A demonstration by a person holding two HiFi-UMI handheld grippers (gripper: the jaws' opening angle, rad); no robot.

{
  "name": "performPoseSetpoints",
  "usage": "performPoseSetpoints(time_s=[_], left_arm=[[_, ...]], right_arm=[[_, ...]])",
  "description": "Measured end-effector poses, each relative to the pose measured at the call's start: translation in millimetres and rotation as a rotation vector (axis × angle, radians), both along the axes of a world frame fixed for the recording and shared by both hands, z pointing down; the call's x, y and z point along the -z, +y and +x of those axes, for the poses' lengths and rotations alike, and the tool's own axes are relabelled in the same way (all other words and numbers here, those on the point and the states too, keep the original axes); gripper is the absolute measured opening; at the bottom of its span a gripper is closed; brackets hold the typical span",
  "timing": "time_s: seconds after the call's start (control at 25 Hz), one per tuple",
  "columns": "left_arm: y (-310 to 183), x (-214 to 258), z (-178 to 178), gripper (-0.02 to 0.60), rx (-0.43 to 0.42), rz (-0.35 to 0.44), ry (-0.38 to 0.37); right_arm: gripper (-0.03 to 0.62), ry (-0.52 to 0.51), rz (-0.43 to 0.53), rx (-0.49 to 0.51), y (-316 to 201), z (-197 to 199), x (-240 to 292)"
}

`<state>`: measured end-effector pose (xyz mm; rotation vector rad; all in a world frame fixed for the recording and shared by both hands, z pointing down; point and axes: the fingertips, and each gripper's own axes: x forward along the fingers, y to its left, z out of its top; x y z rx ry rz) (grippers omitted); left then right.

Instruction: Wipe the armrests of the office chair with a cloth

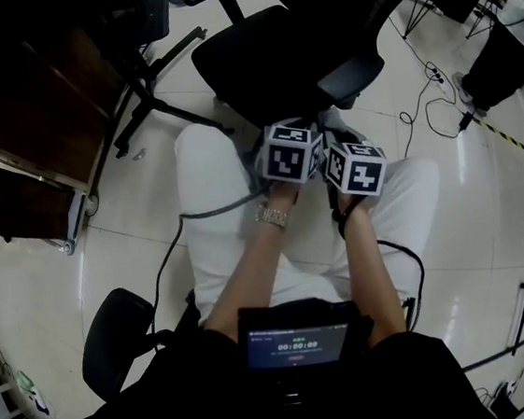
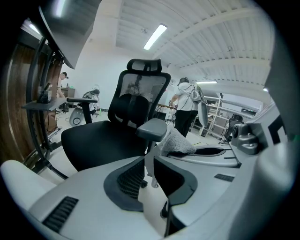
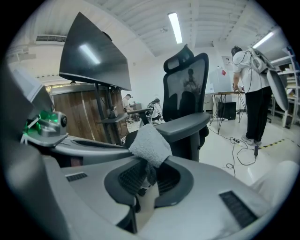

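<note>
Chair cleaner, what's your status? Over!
Left gripper open, empty. Right gripper shut on cloth. Armrest just ahead of cloth, nothing seen blocking it.

Left gripper (image 2: 149,173) fingers (image 2: 126,183) apart, right gripper (image 3: 149,178) clamped (side by side).

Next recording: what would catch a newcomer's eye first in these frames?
A black office chair fills the top middle of the head view, just ahead of the seated person's knees. In front of it the two grippers are held side by side over the lap. The right gripper is shut on a grey cloth near the chair's closest armrest, and the left gripper is open and empty.
</note>
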<state>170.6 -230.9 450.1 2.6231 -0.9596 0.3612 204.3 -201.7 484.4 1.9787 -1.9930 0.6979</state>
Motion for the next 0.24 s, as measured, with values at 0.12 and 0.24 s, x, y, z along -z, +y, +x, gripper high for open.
performPoseSetpoints(time_s=[0.12, 0.24], left_arm=[[2.7, 1.0, -0.5, 0.063, -0.003, -0.007, -0.001], [3.4, -0.1, -0.1, 0.064, -0.005, -0.009, -0.007]], right_arm=[[0.035, 0.000, 0.009, -0.008, 1.2, 1.9, 1.4], [0.034, -0.005, 0.012, -0.008, 1.7, 2.6, 1.5]])
